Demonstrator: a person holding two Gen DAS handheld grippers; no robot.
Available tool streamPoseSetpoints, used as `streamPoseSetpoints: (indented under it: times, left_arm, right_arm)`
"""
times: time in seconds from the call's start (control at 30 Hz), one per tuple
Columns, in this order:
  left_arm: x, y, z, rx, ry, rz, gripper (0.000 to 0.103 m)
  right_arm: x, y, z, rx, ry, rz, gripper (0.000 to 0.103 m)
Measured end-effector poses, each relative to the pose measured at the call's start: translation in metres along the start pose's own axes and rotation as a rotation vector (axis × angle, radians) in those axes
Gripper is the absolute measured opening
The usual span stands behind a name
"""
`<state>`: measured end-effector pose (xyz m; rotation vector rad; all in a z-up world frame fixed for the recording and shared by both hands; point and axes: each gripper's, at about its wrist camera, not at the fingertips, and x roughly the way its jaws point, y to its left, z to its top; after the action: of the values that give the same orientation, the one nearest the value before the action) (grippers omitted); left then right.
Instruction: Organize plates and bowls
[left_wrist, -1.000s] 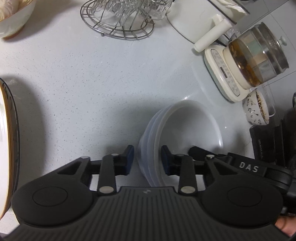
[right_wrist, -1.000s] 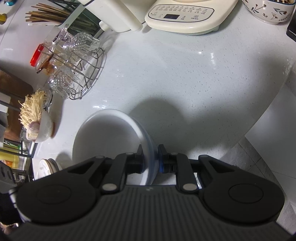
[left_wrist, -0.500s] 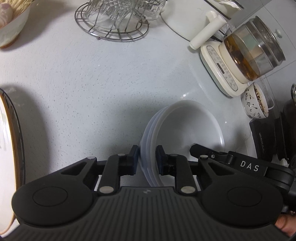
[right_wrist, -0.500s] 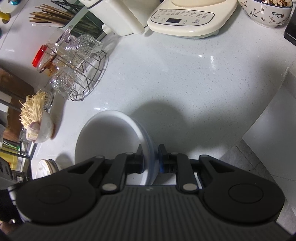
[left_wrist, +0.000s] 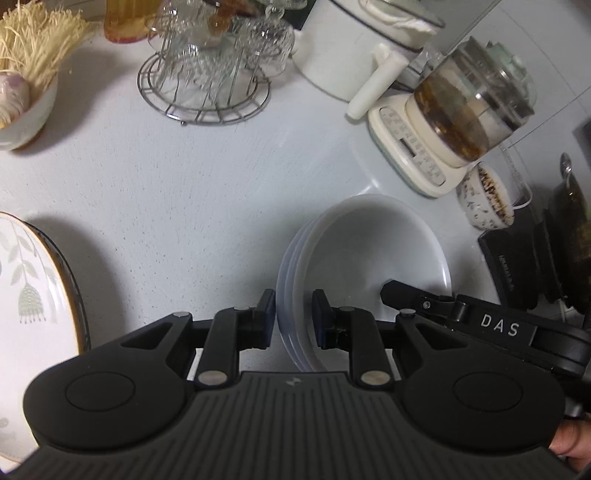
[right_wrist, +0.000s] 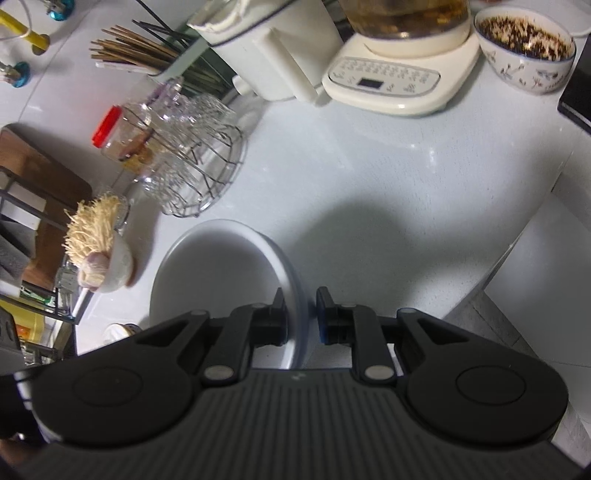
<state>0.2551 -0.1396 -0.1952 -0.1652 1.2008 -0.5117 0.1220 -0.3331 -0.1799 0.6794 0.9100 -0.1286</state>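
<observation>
A stack of white bowls (left_wrist: 369, 254) is gripped from both sides. My left gripper (left_wrist: 293, 317) is shut on the stack's left rim. My right gripper (right_wrist: 301, 317) is shut on the opposite rim; the stack of bowls (right_wrist: 218, 266) fills the lower left of the right wrist view. The right gripper's black body also shows in the left wrist view (left_wrist: 461, 314). A leaf-patterned plate (left_wrist: 33, 295) with a gold rim lies at the left edge.
On the white counter (left_wrist: 184, 177) stand a wire rack of glasses (left_wrist: 214, 74), a bowl of enoki mushrooms (left_wrist: 26, 85), a white appliance (left_wrist: 362, 48), a glass kettle on its base (left_wrist: 461, 122) and a patterned bowl (left_wrist: 484, 199). The counter edge (right_wrist: 509, 251) drops away at right.
My left gripper closed from open onto the rim of the bowl stack. Both views pulled back and up, so more of the counter's far side shows. The right gripper stayed shut.
</observation>
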Motion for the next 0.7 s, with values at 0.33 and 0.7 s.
streamPoseSetpoints:
  times: [0.33,0.7]
  left_arm:
    - [-0.036,-0.011,-0.002,0.038,-0.024,0.004,0.025]
    - [-0.079,-0.005,-0.003,0.036,-0.072,-0.017,0.025]
  right_arm:
    - [-0.032,0.021,-0.007,-0.019,-0.029,-0.003,0.019]
    - [-0.057,0.048,-0.012,-0.057,-0.081,0.019,0.019]
